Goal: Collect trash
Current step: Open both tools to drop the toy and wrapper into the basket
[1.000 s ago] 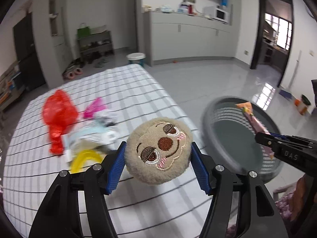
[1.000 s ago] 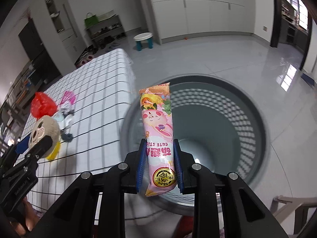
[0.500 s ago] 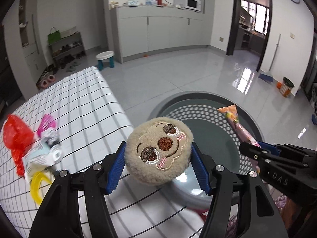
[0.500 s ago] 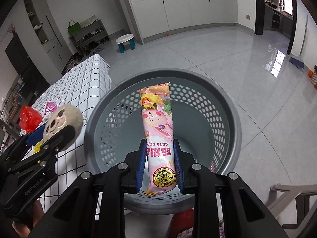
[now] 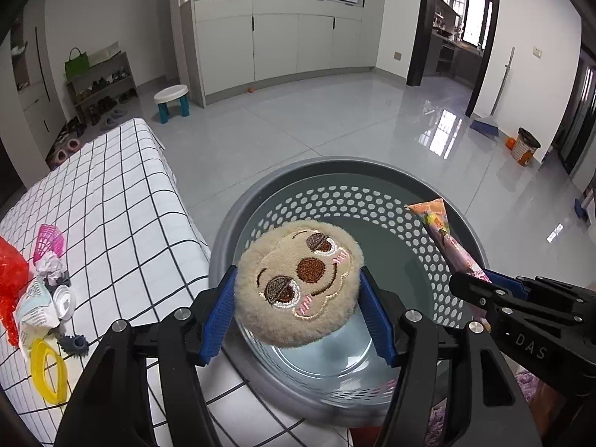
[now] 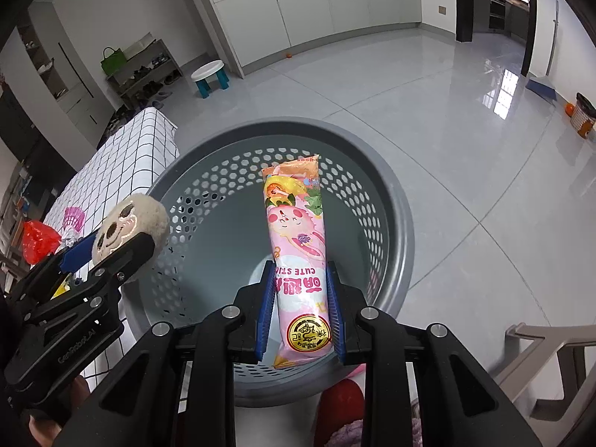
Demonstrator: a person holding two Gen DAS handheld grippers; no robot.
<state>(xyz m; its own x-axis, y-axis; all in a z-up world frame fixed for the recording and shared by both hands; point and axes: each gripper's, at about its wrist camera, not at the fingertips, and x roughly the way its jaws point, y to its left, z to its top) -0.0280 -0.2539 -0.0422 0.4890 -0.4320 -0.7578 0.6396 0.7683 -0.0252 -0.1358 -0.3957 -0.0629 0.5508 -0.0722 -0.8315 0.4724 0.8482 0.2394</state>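
The right gripper (image 6: 301, 320) squeezes a pink snack packet (image 6: 298, 253), pointing up over the middle of the grey basket (image 6: 404, 238). The left gripper (image 5: 298, 313) squeezes a round plush sloth face (image 5: 300, 283) over the basket's left edge.

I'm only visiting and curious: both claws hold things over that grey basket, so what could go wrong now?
The plush face in the left gripper sits near the basket rim, so it might drop outside. The long snack wrapper, pinched low by the right gripper, could catch on the wall.
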